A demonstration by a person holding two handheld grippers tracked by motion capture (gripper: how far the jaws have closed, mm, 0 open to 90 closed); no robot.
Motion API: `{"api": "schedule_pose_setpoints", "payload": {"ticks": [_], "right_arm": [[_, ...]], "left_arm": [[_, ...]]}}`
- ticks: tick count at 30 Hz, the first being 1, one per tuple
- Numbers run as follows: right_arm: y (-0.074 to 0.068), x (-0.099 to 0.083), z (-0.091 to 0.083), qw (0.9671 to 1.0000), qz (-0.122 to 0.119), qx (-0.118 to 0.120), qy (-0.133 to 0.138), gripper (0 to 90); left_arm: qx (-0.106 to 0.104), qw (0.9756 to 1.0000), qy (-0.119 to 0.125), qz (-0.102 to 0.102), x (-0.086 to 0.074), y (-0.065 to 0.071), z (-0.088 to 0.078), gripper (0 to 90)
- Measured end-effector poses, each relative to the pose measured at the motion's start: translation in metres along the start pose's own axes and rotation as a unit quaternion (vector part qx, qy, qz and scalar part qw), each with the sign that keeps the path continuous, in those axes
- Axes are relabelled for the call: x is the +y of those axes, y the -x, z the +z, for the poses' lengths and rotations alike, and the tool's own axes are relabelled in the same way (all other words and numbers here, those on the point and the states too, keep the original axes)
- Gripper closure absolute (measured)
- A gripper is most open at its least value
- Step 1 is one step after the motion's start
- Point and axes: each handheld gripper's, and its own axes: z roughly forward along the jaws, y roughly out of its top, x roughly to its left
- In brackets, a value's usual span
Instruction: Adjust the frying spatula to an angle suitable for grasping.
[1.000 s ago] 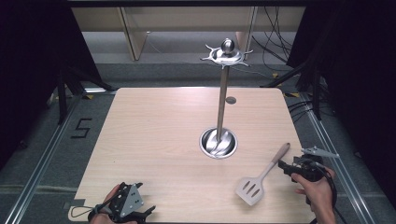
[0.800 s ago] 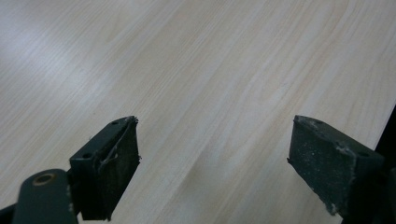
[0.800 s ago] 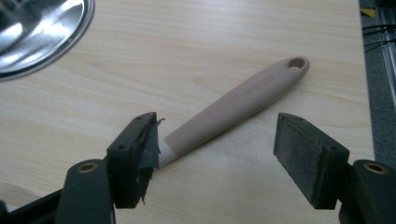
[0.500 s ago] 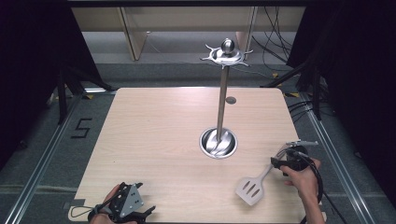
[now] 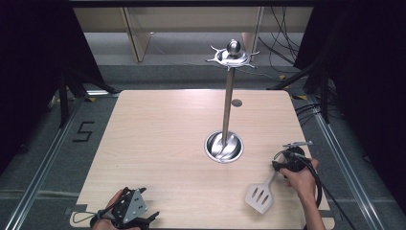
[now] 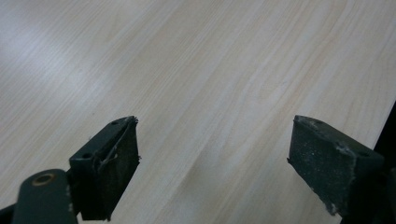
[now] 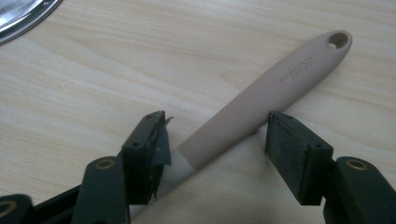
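Right gripper view puts the spatula handle running from lower left to upper right, straight between my jaws, which have just been closing but are not yet pressing on it, gaps showing either side. So my right gripper has reached it; the grasp, the lift and, I judge, hanging it on the utensil stand remain. My left gripper rests spread over bare table, lower left in the high view.
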Motion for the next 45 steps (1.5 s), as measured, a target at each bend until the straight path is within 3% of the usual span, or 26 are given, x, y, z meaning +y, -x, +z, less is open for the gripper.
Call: {"api": "schedule_pose_setpoints", "payload": {"ticks": [2,7,8,11,13,14,19,23,24,26,33,34,35,36,37,38,40,43,44,45], "right_arm": [[-0.002,0.002,0.001,0.9999,-0.013,-0.004,-0.001,41.3],[-0.005,0.008,0.003,0.9998,-0.017,-0.010,-0.006,45.2],[-0.008,0.009,0.004,0.9994,-0.034,-0.007,-0.002,46.9],[-0.011,0.012,0.004,0.9989,-0.042,-0.016,-0.011,47.0],[-0.008,0.014,0.005,0.9991,-0.038,-0.007,-0.018,46.9],[-0.003,0.015,0.005,0.9995,-0.017,0.002,-0.028,45.7],[0.002,0.016,0.006,0.9991,0.007,0.013,-0.039,45.0],[0.004,0.017,0.007,0.9989,0.006,0.017,-0.044,44.8],[-0.001,0.020,0.006,0.9978,0.018,0.012,-0.062,44.6],[-0.002,0.020,0.006,0.9974,0.015,0.009,-0.071,44.6],[-0.011,0.027,0.008,0.9963,-0.016,0.021,-0.082,50.9],[-0.010,0.028,0.009,0.9956,-0.050,0.026,-0.075,51.8],[-0.013,0.030,0.010,0.9951,-0.057,0.030,-0.076,54.1],[-0.017,0.032,0.011,0.9935,-0.072,0.037,-0.080,57.2],[-0.017,0.032,0.011,0.9935,-0.072,0.037,-0.080,57.2],[-0.021,0.034,0.011,0.9910,-0.088,0.051,-0.087,59.8],[-0.023,0.035,0.011,0.9905,-0.087,0.053,-0.092,60.9],[-0.026,0.036,0.010,0.9882,-0.090,0.074,-0.100,66.3],[-0.029,0.036,0.010,0.9848,-0.107,0.090,-0.103,68.9],[-0.029,0.036,0.010,0.9848,-0.107,0.090,-0.103,68.9]], "left_arm": [[0.000,1.0000,0.001,0.000,0.000,0.000,0.000,15.6],[0.005,1.0000,-0.002,0.004,0.000,-0.001,-0.001,15.5],[0.001,1.0000,-0.001,0.000,0.000,-0.001,-0.001,15.5],[-0.002,1.0000,0.000,-0.002,0.000,0.000,0.000,15.6],[0.004,1.0000,-0.002,0.004,0.000,-0.001,-0.001,15.6],[0.003,1.0000,0.002,0.000,0.000,-0.001,-0.001,15.5],[0.000,1.0000,-0.001,0.000,0.000,0.000,0.000,15.6],[0.000,1.0000,-0.001,0.001,0.000,0.000,0.000,15.5],[-0.002,1.0000,0.000,0.001,0.000,0.000,0.000,15.5],[-0.001,1.0000,0.000,0.000,0.000,0.000,-0.001,15.5],[-0.001,1.0000,0.000,0.000,0.000,0.000,0.000,15.5],[-0.002,1.0000,0.000,0.001,0.000,0.000,0.000,15.5],[0.001,1.0000,-0.001,0.003,0.000,0.000,0.000,15.5],[-0.002,1.0000,-0.001,-0.001,0.000,0.000,0.000,15.5],[-0.002,1.0000,-0.001,-0.001,0.000,0.000,0.000,15.5],[-0.004,1.0000,0.001,-0.002,0.000,0.000,0.000,15.5],[-0.001,1.0000,-0.001,0.000,0.000,-0.001,-0.001,15.5],[-0.002,1.0000,-0.002,0.000,0.000,-0.001,0.000,15.5],[-0.001,1.0000,-0.003,0.000,0.000,-0.001,-0.001,15.5],[-0.001,1.0000,-0.003,0.000,0.000,-0.001,-0.001,15.5]]}}
